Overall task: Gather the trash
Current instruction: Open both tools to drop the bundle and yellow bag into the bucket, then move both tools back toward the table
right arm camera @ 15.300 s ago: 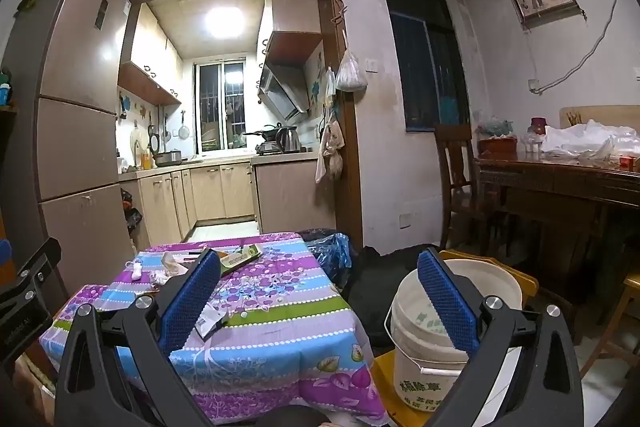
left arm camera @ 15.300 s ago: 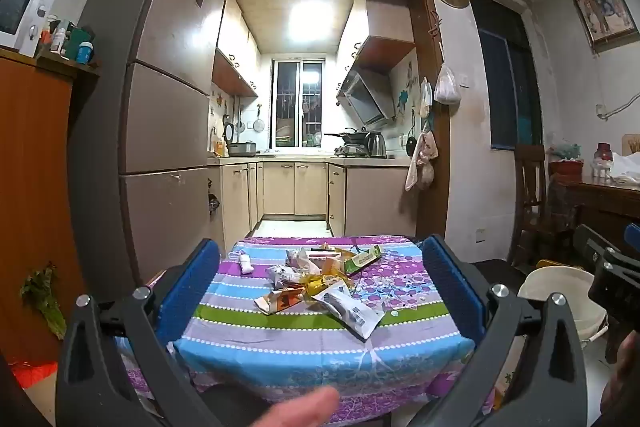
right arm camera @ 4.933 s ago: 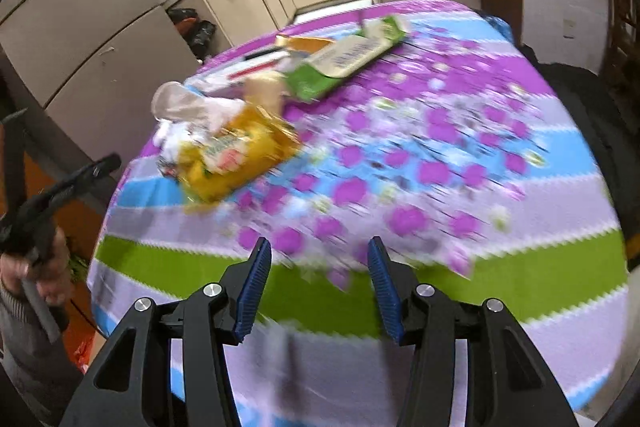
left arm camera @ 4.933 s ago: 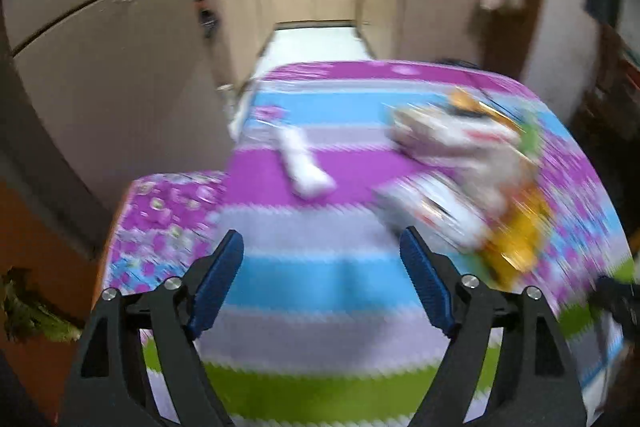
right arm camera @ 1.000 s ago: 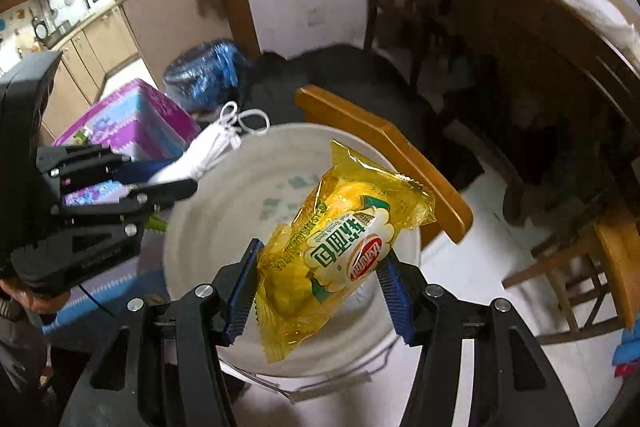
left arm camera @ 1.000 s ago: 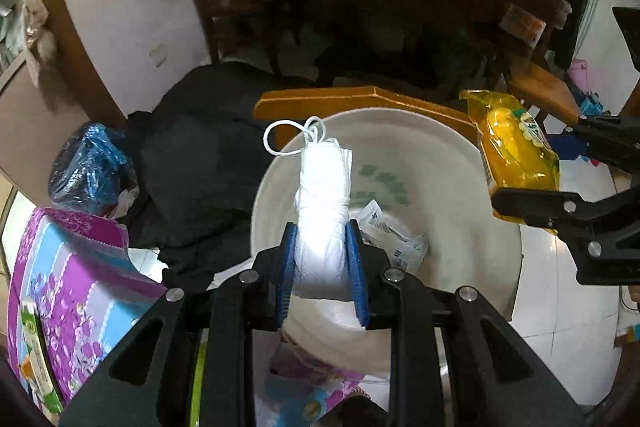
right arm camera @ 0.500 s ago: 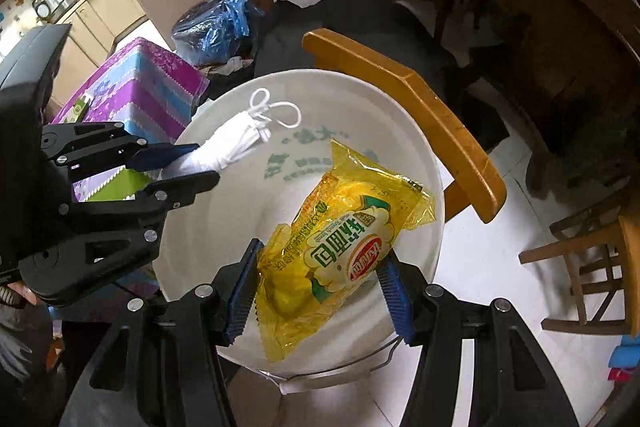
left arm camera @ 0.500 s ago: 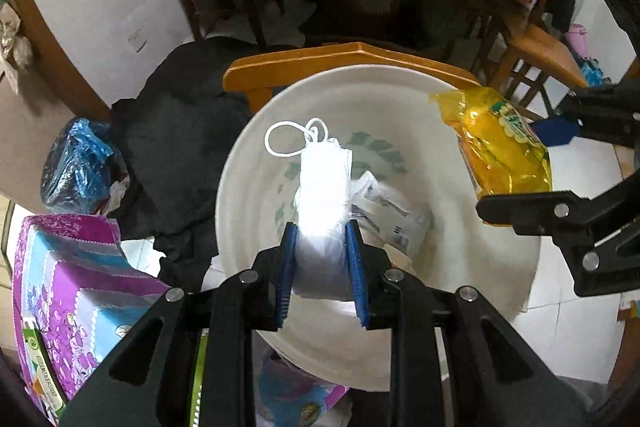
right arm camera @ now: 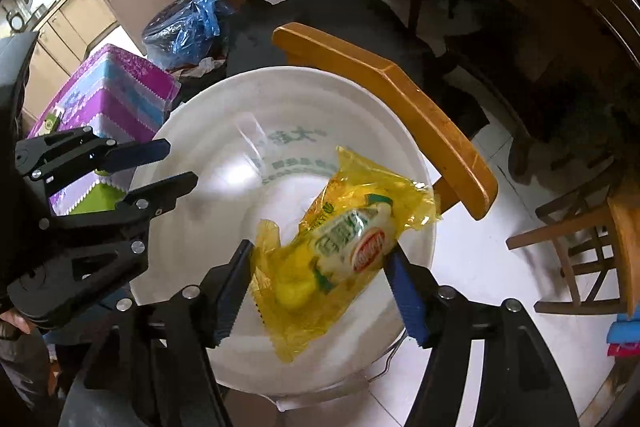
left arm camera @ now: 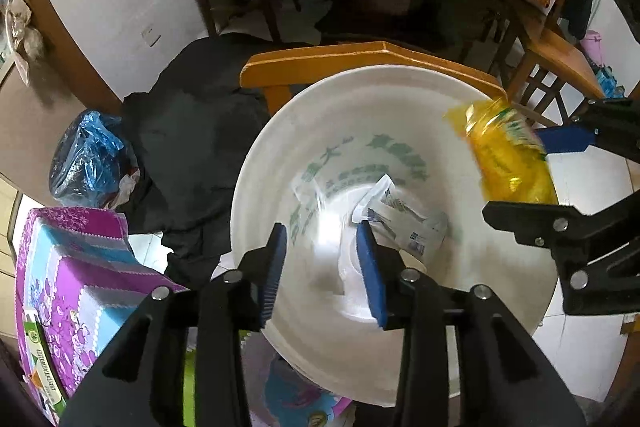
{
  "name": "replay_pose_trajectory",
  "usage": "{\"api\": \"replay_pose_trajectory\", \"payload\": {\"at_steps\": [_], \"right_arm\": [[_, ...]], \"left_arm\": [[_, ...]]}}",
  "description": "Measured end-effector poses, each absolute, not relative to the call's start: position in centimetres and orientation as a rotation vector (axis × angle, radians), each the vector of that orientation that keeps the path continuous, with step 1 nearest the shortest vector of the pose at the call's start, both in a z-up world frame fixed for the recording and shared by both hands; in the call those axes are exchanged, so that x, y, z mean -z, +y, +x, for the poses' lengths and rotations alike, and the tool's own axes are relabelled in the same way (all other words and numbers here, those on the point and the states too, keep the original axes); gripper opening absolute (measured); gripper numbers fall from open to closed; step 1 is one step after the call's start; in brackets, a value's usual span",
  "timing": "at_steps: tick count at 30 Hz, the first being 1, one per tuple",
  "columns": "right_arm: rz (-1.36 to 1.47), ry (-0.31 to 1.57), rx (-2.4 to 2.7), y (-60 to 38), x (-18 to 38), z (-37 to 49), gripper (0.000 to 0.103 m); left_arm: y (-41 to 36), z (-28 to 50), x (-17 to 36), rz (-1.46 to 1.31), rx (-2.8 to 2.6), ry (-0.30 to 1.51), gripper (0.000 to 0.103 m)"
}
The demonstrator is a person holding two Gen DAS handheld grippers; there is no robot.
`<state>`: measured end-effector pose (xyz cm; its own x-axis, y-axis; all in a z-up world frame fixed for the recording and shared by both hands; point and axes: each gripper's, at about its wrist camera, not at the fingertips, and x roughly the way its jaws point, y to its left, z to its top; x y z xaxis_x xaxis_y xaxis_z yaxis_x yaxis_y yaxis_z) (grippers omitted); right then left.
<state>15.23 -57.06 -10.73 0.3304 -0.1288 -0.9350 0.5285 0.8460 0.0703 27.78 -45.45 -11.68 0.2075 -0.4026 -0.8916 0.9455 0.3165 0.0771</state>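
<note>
In the left wrist view we look down past the left tongs [left arm camera: 322, 263] into a white plastic bucket [left arm camera: 400, 95]. Their jaws have just been opening and stand apart, with only a pale blur of the falling white mask [left arm camera: 334, 239] showing between the ribbed blue pads, touching neither. Just right of the right pad, on the bucket floor, lies a crumpled clear wrapper [left arm camera: 408, 223] with printed text, which the other view hides. Far left of these tongs hangs the corner of a purple and blue flowered tablecloth [left arm camera: 76, 267], and beyond it sits a glossy blue plastic bag [left arm camera: 86, 159].

In the right wrist view the left tongs [right arm camera: 168, 163] reach in from the left over the bucket rim [right arm camera: 188, 111], empty. The right tongs [right arm camera: 320, 287] have also just been opening; their jaws are apart, and a shiny yellow snack bag [right arm camera: 340, 247] with a red and white label sits between the pads over the bucket. It looks blurred, and we cannot tell whether the pads touch it. Beyond the bucket, up and right of these tongs, a smooth orange wooden chair back [right arm camera: 400, 99] curves behind the rim. This view alone shows the bucket's wire handle [right arm camera: 390, 355] by the right pad.
</note>
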Motion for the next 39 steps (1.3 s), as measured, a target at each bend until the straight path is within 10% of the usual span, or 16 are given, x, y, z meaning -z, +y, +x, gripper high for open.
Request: {"api": "replay_pose_trajectory", "payload": {"at_steps": [39], "right_arm": [[0.344,1.112,0.521,-55.3,10.6,14.4,0.067]], "left_arm": [[-40.9,26.9,8.9,0.629,0.955,0.738,0.047]]}}
